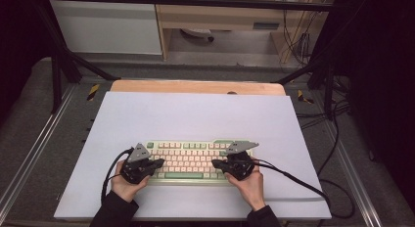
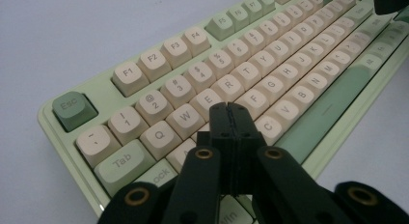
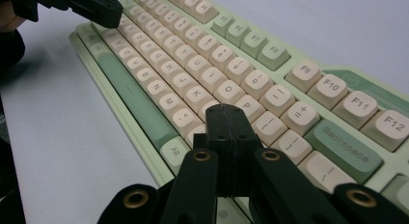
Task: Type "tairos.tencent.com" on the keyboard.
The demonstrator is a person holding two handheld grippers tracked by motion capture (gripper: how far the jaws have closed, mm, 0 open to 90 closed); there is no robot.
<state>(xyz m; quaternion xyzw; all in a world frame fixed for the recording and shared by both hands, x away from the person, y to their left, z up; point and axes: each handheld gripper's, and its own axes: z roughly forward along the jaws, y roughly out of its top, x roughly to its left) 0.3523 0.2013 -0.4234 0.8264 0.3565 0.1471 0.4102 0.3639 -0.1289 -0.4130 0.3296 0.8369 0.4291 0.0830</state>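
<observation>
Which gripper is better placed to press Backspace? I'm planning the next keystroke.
Probably the right gripper: shut, it hovers over the keyboard's right half near Backspace. The left gripper sits by W and E.

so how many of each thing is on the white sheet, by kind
keyboard: 1, pale green with cream keys
grippers: 2, the left gripper and the right gripper, both shut, fingers over the keys
white sheet: 1, under it all
total: 4
</observation>
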